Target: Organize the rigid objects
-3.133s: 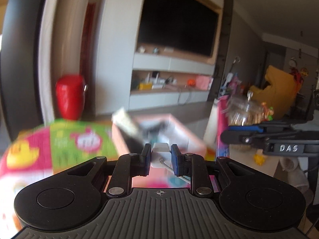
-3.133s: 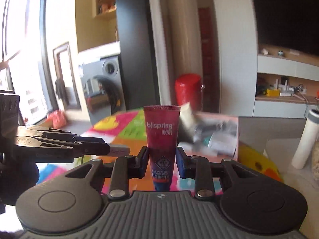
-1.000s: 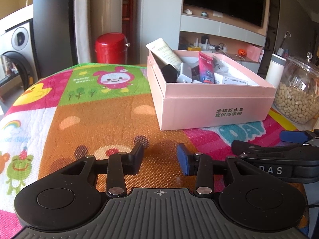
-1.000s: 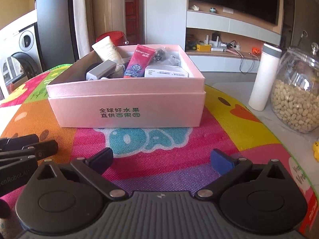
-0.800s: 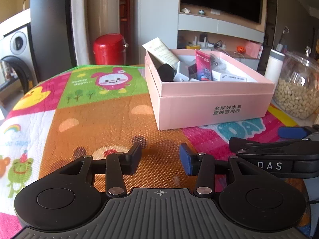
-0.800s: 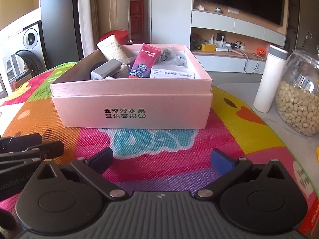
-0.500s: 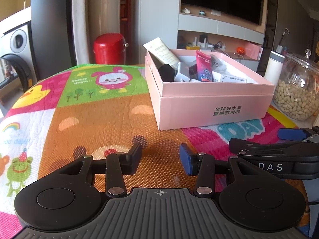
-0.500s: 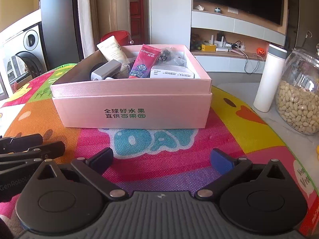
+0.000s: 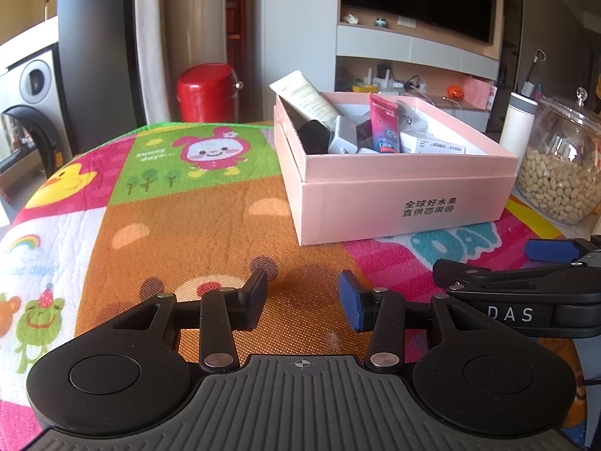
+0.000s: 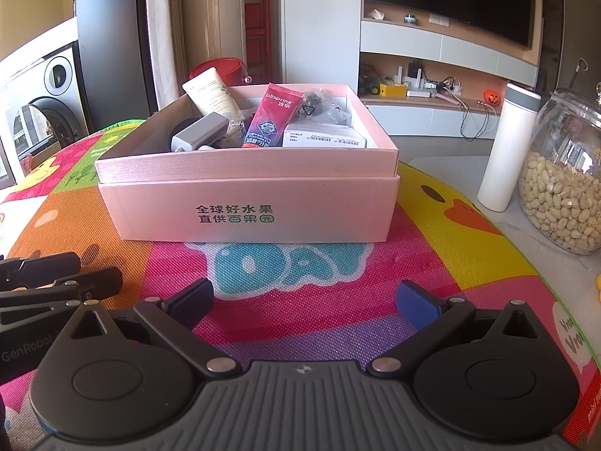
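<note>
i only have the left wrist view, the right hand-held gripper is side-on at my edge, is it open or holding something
Observer: In the right wrist view the right hand-held gripper is wide open, with only the play mat showing between its fingers.
Operator: what does the red tube in the box say, i can't read it here
Observer: The red tube has "blispring" in white near its top end. It leans upright inside the pink box.
Operator: anything on the bare tabletop near the peanut jar
Observer: A small yellow thing sits at the picture's edge, just nearer the camera than the peanut jar. It is too cut off to identify.
</note>
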Demonstrator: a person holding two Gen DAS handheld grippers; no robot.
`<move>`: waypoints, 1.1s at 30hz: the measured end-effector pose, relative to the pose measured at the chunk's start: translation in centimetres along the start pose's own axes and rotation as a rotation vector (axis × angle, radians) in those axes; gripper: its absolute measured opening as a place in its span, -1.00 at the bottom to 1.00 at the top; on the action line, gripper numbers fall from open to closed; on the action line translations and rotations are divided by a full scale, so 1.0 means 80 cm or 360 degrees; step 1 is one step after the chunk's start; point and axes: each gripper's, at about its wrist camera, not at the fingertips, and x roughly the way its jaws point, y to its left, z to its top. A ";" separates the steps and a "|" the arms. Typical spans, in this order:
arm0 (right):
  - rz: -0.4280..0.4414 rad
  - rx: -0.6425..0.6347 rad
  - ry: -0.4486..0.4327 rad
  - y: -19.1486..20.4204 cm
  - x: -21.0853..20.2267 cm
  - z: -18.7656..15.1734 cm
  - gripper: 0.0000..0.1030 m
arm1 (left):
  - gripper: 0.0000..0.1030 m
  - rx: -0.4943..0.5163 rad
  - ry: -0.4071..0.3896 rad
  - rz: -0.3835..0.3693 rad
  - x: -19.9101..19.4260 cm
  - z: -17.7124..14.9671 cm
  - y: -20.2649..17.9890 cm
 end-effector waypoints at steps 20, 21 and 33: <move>0.0001 0.0000 0.0000 0.000 0.000 0.000 1.00 | -0.13 -0.0017 -0.0001 -0.0001 0.000 0.000 0.001; 0.0000 0.0000 0.0000 0.000 0.000 0.000 1.00 | -0.12 -0.0017 -0.0001 -0.0001 0.000 0.000 0.001; 0.0001 0.0001 0.0000 0.000 0.000 0.000 1.00 | -0.13 -0.0019 -0.0001 -0.0002 0.000 0.000 0.001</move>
